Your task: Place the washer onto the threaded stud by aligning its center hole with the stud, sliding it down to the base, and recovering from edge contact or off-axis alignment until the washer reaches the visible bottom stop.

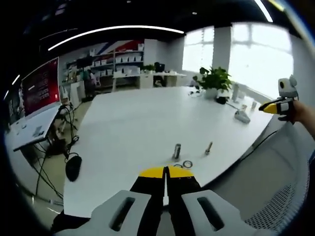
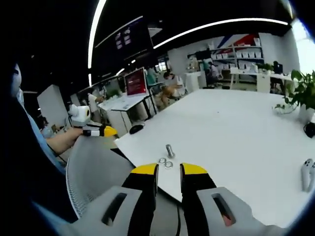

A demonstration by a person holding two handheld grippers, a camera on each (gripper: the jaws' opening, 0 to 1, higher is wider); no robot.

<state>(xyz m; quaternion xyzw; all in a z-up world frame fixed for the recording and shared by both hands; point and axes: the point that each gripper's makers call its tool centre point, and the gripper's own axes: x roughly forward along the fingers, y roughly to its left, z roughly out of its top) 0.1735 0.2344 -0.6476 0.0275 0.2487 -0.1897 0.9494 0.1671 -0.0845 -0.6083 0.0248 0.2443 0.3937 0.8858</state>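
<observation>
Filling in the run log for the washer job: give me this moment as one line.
left tool: shut, empty | right tool: open, empty | washers: flat on table beside stud | stud: bare, upright

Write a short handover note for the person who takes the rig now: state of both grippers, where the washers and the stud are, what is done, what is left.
Left gripper: shut, holding nothing, above the near table edge.
Right gripper: open, empty, aimed at the parts.
Stud stands upright on the white table, close to the near edge. Two washers lie flat on the table just in front of it. A second small bolt stands beside the stud in the left gripper view.
Done: nothing yet; no washer on the stud.
Left: pick one washer, align the hole, slide it down to the base.
</observation>
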